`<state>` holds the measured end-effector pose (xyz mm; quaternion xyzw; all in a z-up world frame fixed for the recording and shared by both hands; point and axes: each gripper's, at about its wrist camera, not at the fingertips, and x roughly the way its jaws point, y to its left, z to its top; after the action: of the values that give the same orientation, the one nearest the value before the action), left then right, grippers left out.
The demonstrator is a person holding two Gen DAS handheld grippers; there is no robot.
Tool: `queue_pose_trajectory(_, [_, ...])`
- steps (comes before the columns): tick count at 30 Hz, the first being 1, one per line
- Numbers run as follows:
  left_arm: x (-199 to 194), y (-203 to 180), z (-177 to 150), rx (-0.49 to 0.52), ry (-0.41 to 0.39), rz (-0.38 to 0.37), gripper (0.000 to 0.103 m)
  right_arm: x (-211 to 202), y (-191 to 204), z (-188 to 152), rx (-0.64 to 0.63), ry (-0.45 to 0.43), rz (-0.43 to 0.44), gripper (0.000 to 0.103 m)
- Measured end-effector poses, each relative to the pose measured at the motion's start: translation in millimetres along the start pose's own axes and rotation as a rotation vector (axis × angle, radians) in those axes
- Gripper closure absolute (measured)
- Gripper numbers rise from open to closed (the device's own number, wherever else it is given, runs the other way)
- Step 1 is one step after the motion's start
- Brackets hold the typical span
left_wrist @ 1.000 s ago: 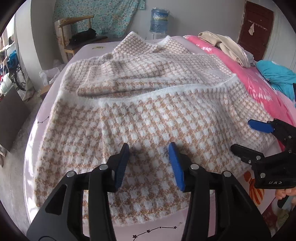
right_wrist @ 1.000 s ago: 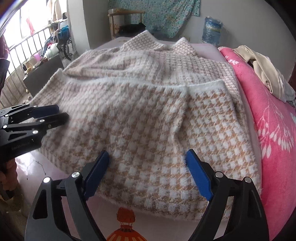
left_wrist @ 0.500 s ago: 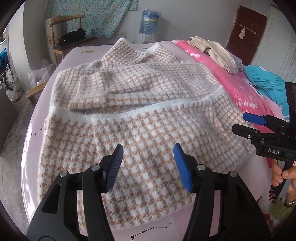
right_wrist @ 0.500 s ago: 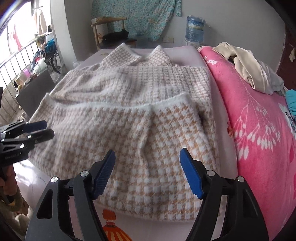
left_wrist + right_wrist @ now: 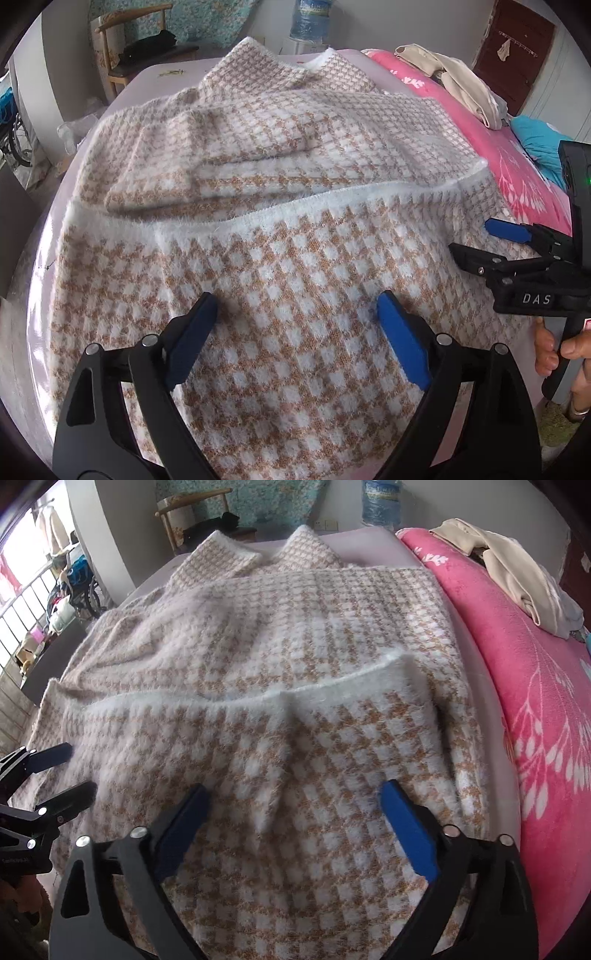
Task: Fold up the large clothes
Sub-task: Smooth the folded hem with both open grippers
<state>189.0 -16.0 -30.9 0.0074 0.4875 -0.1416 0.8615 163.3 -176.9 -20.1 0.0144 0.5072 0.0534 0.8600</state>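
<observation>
A large tan-and-white houndstooth sweater [image 5: 288, 236] lies on the bed, its lower part folded up so the white hem band [image 5: 280, 210] runs across the middle; a folded sleeve [image 5: 221, 155] rests above the band. My left gripper [image 5: 295, 297] hovers over the near folded layer, jaws opening, with nothing pinched between the pads. My right gripper [image 5: 295, 788] hangs over the sweater's right half [image 5: 295, 738], jaws also opening and empty. Each gripper shows in the other's view: the right gripper [image 5: 476, 240] at the sweater's right edge, the left gripper [image 5: 77, 770] at its left edge.
A pink flowered blanket [image 5: 535, 701] lies along the right side with a beige garment [image 5: 517, 572] on it. A teal cloth [image 5: 539, 140] is further right. A wooden chair [image 5: 140, 48] and a water bottle [image 5: 380, 502] stand behind the bed. A hand [image 5: 554, 347] holds the right gripper.
Both grippers have moved forward over the sweater, so it fills more of each view. The left jaws have spread much wider; the right jaws narrowed a little, then widened again.
</observation>
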Motion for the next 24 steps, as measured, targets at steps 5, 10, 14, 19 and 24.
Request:
queue_pose_trajectory(5, [2.6,2.0,2.0,-0.008,0.014,-0.008,0.013,-1.1,-8.1,4.4,0.075,-0.002,0.043,0.006])
queue_pose_trajectory(10, [5.0,1.5,1.6,-0.015,0.014,-0.012,0.008,0.8,-1.2,0.6,-0.004,-0.003,0.005,0.006])
queue_pose_trajectory(14, [7.3,2.5,3.7,-0.015,0.031,-0.021,0.008,0.2,-2.8,-0.6,-0.008,-0.008,0.015,0.006])
queue_pose_trajectory(19, [6.6,3.0,3.3,-0.021,0.031,-0.027,0.008,-0.7,-3.4,-2.8,-0.012,-0.021,0.015,0.006])
queue_pose_trajectory(24, [4.9,2.7,1.7,-0.021,0.012,-0.025,0.008,-4.1,-9.7,-3.7,0.012,-0.018,0.055,0.006])
